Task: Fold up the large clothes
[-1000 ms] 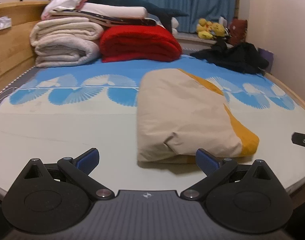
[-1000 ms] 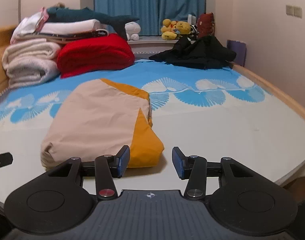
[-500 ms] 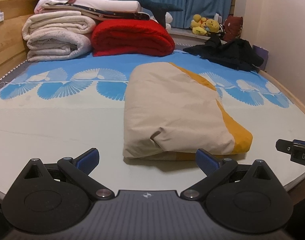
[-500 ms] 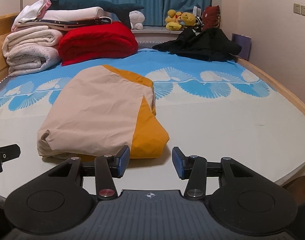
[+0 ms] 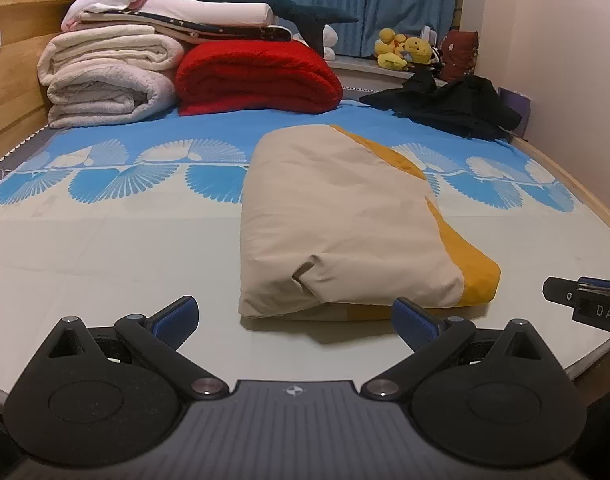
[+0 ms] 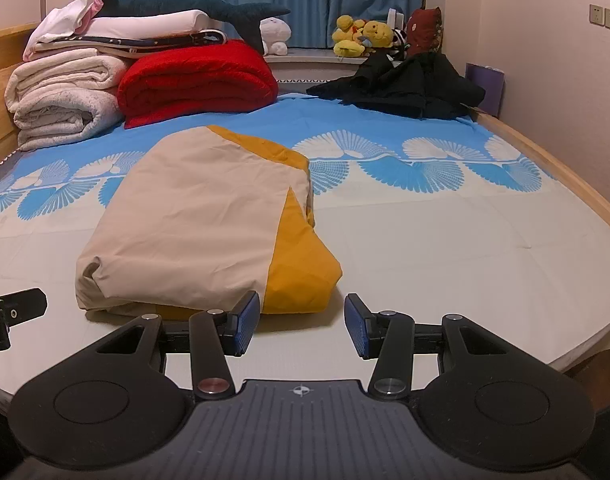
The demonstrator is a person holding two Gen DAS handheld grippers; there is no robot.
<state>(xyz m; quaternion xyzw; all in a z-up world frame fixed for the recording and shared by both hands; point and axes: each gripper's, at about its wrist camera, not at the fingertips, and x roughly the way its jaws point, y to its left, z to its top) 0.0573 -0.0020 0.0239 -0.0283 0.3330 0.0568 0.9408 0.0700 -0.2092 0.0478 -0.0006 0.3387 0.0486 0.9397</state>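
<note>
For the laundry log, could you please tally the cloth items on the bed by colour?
Beige-and-yellow folded garment: 1
Red blanket: 1
Black clothes heap: 1
Cream rolled blankets: 2
Total: 5, leaving out the mixed stack above.

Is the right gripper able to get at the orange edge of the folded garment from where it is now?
Probably yes. The right gripper is open, and the folded garment has its orange edge just ahead with only bare bedsheet between.

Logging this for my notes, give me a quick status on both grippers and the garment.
Left gripper open, empty. Right gripper open, empty. Beige and yellow garment folded on the bed, untouched. Nothing between grippers and garment.
</note>
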